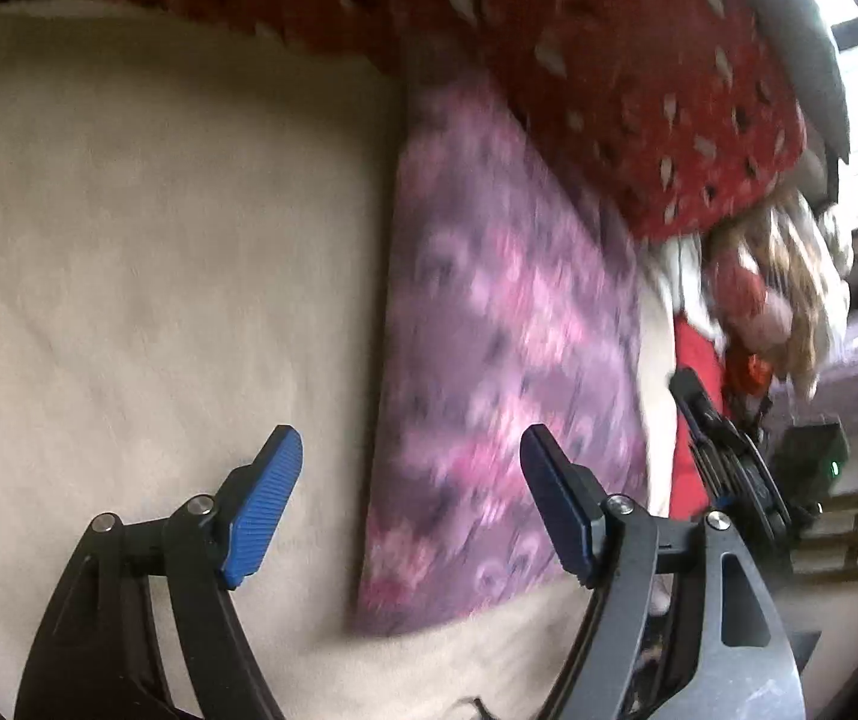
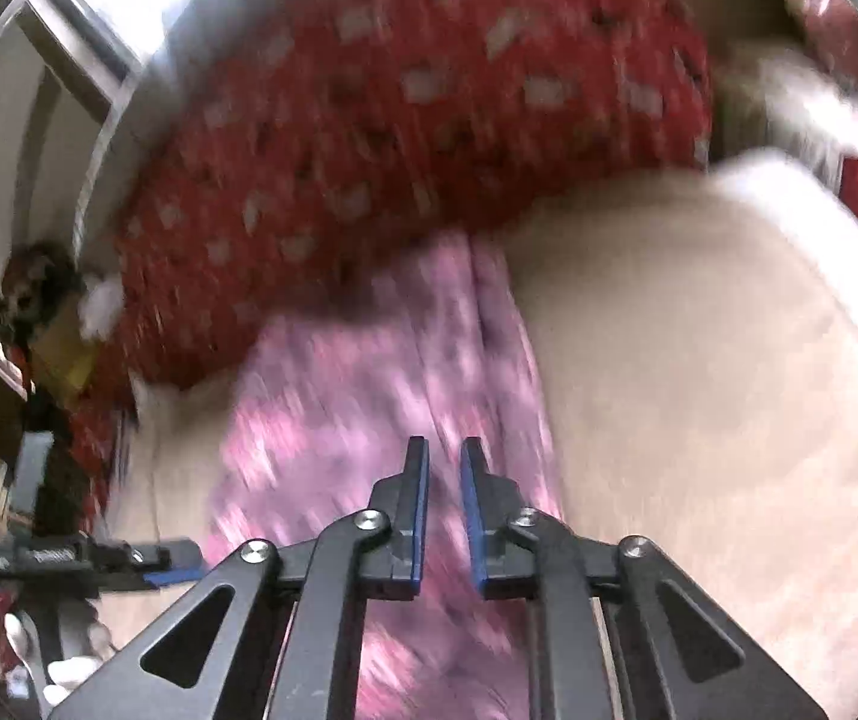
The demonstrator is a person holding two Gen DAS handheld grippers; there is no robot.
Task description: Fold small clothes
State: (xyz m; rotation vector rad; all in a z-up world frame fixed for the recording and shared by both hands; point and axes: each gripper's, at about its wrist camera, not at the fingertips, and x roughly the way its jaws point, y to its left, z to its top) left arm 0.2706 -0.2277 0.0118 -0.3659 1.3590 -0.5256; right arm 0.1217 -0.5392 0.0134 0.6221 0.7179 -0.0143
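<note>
Centrally, a soft, light pink-and-purple patterned garment [image 1: 507,372] lies flat on the cream bed sheet [image 1: 159,240]. Left gripper [image 1: 411,504] wide, empty; right gripper [image 2: 444,516] narrow, empty. Best pinched at an edge, judging by its limpness.

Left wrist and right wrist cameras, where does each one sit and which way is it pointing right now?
Left wrist view: on the left tongs, looking forward and down at the cream cover and purple floral cloth; own blue-padded fingers wide apart, right tongs at the right edge.
Right wrist view: on the right tongs, over the purple floral cloth; fingers nearly together with a narrow gap, left tongs at lower left.
Shared: the cloth, cream cover and red patterned blanket.
</note>
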